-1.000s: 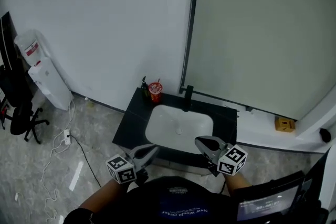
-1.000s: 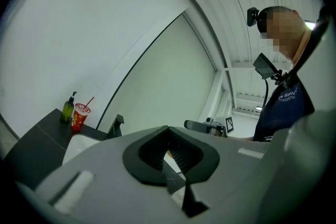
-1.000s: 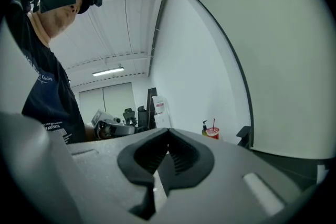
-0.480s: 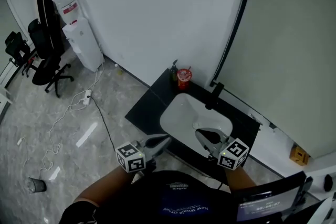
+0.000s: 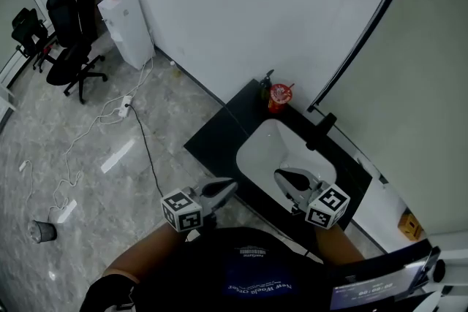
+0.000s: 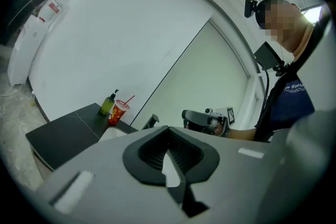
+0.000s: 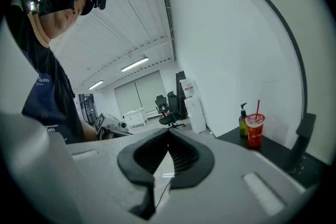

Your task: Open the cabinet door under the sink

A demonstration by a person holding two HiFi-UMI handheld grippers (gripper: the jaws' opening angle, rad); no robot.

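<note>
The left gripper (image 5: pixel 228 188) and the right gripper (image 5: pixel 282 176), jaws closed on nothing, have come lower before the white oval sink (image 5: pixel 269 146); I judge the cabinet door not yet reached.

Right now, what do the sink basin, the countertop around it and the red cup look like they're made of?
Sink basin: likely glazed ceramic, smooth white with soft rounded edges. Countertop: dark stone or laminate, matte black, with a thin seam line; can't tell which. Red cup: probably printed paper, with a straw.

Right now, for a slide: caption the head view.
Left claw and right claw, shut and empty, poised at a white sink in a black counter.
</note>
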